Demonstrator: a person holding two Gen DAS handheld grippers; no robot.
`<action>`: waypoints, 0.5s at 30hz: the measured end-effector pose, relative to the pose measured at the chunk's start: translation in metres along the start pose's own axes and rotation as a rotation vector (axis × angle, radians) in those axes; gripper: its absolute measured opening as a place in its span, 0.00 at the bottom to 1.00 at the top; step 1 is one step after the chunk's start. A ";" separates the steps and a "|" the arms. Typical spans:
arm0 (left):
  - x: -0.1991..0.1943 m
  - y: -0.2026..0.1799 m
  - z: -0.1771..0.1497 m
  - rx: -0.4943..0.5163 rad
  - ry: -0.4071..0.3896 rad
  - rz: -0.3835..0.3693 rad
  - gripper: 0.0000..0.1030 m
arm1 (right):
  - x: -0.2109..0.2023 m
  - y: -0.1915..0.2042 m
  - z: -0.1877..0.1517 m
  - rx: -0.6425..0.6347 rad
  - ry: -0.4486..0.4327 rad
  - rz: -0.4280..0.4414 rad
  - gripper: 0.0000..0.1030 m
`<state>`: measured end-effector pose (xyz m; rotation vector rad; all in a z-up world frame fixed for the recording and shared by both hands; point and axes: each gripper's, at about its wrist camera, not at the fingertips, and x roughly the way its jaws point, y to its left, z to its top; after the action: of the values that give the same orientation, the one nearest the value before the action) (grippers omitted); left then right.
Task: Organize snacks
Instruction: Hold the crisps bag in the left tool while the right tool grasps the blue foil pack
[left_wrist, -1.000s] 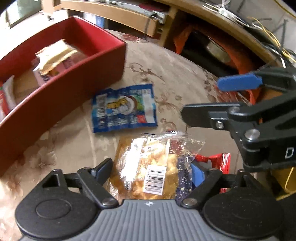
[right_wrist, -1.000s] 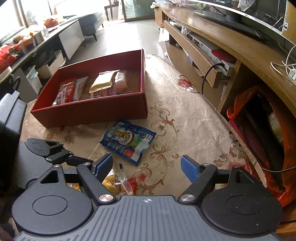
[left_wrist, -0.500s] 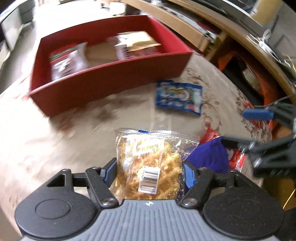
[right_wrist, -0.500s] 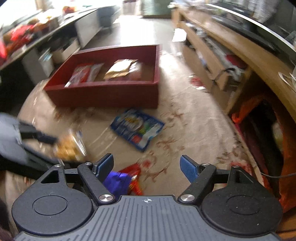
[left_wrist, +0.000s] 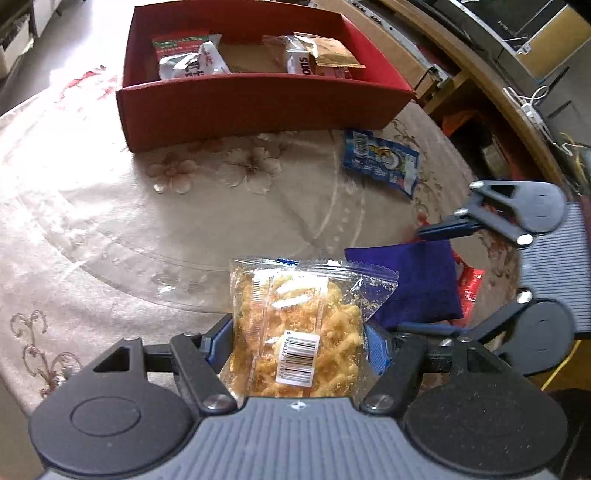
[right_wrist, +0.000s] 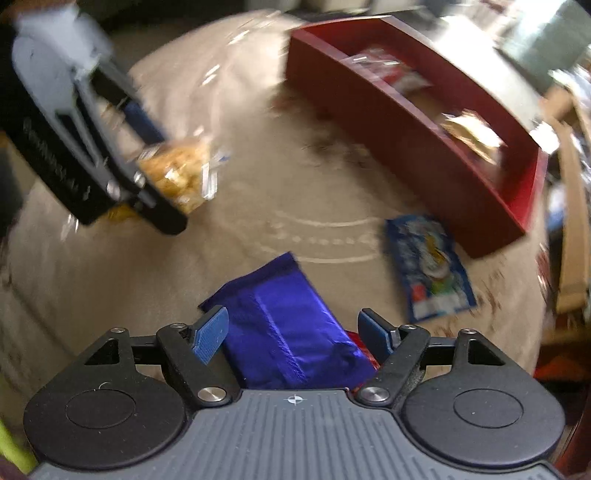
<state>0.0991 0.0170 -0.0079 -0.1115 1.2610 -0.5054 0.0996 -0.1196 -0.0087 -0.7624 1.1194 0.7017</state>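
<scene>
gripping clear snack bag (left_wrist: 295, 328): left claw (left_wrist: 297, 341); right claw (right_wrist: 293, 332) agape over purple packet (right_wrist: 284, 332); barcode left-view only

My right view is smeared: the red box (right_wrist: 424, 122) and its packets blur. The purple packet (right_wrist: 288, 332) hides most of a red wrapper (right_wrist: 364, 350) beneath it.

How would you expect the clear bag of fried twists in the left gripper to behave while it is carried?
The clear bag of fried twists probably stays fairly stiff, since it looks packed full. Its contents look brittle, with crumbs inside, so squeezing may crush them. The glossy film may slip.
</scene>
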 end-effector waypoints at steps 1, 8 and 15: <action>0.000 0.000 0.000 0.003 0.002 -0.005 0.68 | 0.005 0.001 0.003 -0.037 0.026 0.017 0.81; 0.004 0.007 0.000 -0.004 0.032 0.001 0.68 | 0.036 -0.004 0.020 -0.097 0.104 0.093 0.87; 0.001 0.007 -0.001 0.016 0.035 0.053 0.68 | 0.030 -0.003 -0.001 0.237 0.027 0.057 0.83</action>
<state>0.1003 0.0227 -0.0116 -0.0559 1.2903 -0.4739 0.1095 -0.1187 -0.0371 -0.5413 1.2279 0.5943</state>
